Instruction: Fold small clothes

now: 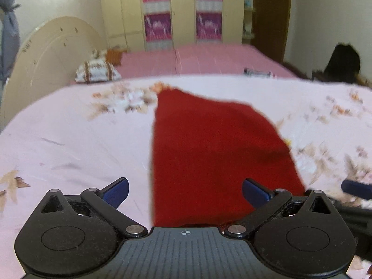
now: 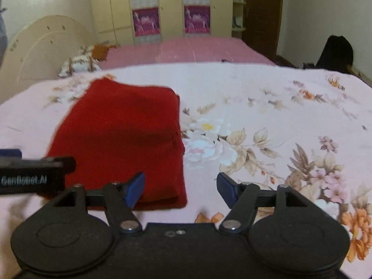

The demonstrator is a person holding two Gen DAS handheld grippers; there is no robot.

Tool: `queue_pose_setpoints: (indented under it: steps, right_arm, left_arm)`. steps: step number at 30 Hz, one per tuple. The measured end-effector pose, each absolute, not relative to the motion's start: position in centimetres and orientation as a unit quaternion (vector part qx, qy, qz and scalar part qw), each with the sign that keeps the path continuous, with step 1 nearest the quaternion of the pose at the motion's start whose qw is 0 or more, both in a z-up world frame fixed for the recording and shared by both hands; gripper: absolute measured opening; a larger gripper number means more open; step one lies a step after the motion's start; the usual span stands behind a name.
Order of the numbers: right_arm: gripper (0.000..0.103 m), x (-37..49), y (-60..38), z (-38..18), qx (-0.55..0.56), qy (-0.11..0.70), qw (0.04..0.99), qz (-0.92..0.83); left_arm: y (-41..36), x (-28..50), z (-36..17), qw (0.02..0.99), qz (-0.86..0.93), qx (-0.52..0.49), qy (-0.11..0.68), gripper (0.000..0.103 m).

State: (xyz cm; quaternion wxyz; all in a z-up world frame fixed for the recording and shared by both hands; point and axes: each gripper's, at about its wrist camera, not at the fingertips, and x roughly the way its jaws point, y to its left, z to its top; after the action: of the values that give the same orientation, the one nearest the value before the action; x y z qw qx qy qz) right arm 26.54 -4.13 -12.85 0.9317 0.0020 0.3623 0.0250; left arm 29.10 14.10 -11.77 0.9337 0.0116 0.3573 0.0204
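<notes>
A dark red folded cloth (image 1: 209, 144) lies flat on the pale pink flowered bedsheet (image 1: 76, 139). My left gripper (image 1: 185, 194) is open and empty, its blue pads spread over the cloth's near edge. In the right wrist view the same red cloth (image 2: 125, 139) lies left of centre. My right gripper (image 2: 181, 191) is open and empty, at the cloth's near right corner, its left pad (image 2: 134, 189) over the cloth. The left gripper's black body (image 2: 34, 174) shows at the left edge there, and a blue tip of the right gripper (image 1: 357, 188) shows at the right of the left wrist view.
A patterned pillow (image 1: 97, 72) and a cream headboard (image 1: 46, 58) are at the far left. A pink bed surface (image 1: 197, 60) lies behind the sheet, with wardrobes (image 1: 181, 11) beyond. A dark object (image 1: 341, 62) sits at the far right.
</notes>
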Motion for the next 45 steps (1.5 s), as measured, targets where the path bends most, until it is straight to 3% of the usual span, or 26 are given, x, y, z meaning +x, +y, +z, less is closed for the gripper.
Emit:
queue_pose_setpoints:
  steps: [8,16,21,24,45]
  right_arm:
    - [0.070,20.4,-4.2,-9.6,-0.039,0.328,0.941,0.073]
    - [0.078,13.9,-6.3,-6.8,-0.050,0.320,0.938,0.121]
    - [0.100,10.8,-9.0,-4.2,-0.013,0.316,0.944,0.093]
    - [0.102,9.5,-10.0,-3.2,0.001,0.318,0.945,0.076]
    - [0.102,3.8,-11.8,0.4,-0.011,0.252,0.967,0.048]
  left_arm:
    - [12.7,21.9,-8.5,0.944,0.020,0.052,0.324,0.103]
    - [11.7,14.4,-5.5,0.939,0.051,0.045,0.338,0.103]
    - [11.2,9.8,-4.3,0.932,0.072,0.019,0.355,0.103]
    - [10.4,7.7,-3.4,0.927,0.075,0.012,0.366,0.103]
    - [7.9,1.6,0.3,0.946,0.090,-0.017,0.312,0.103]
